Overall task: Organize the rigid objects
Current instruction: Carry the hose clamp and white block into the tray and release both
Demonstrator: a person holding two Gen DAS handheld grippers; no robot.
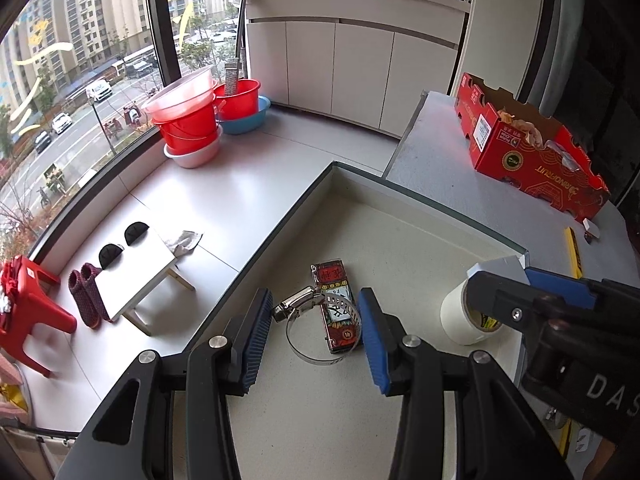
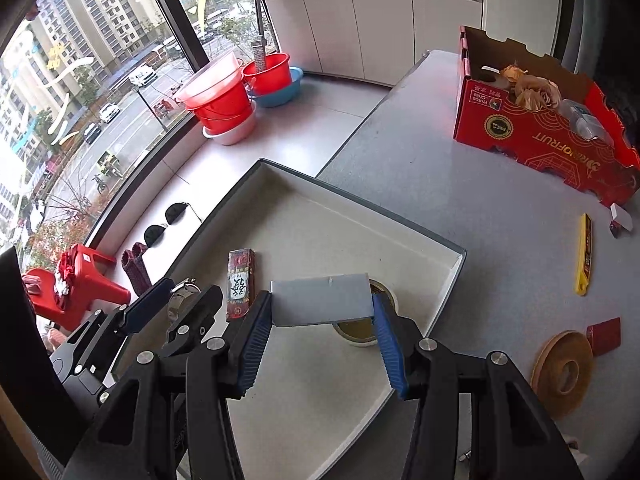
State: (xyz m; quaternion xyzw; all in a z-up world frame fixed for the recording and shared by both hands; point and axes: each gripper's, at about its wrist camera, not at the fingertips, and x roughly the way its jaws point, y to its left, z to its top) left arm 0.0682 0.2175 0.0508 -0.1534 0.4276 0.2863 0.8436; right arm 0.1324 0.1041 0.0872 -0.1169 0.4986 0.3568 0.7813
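Note:
A shallow white tray (image 1: 360,178) (image 2: 360,196) with a dark rim lies on the grey table. A red-and-black small box (image 1: 340,332) (image 2: 240,280) and a white tape roll (image 1: 460,316) (image 2: 358,336) lie in it. My left gripper (image 1: 315,295) (image 2: 192,289) hangs low over the tray, shut on a metal hose clamp (image 1: 300,302) (image 2: 182,300), just above the small box. To its right, my right gripper (image 2: 322,305) (image 1: 506,276) is shut on a flat grey plate (image 2: 320,292) (image 1: 496,267) over the tape roll.
A red cardboard box (image 1: 532,152) (image 2: 540,132) with odds and ends stands at the table's far right. A yellow cutter (image 2: 585,256), a brown tape roll (image 2: 562,372) and a small red piece (image 2: 604,336) lie right of the tray. Red buckets (image 1: 192,120), a red stool and a low white table stand on the floor to the left.

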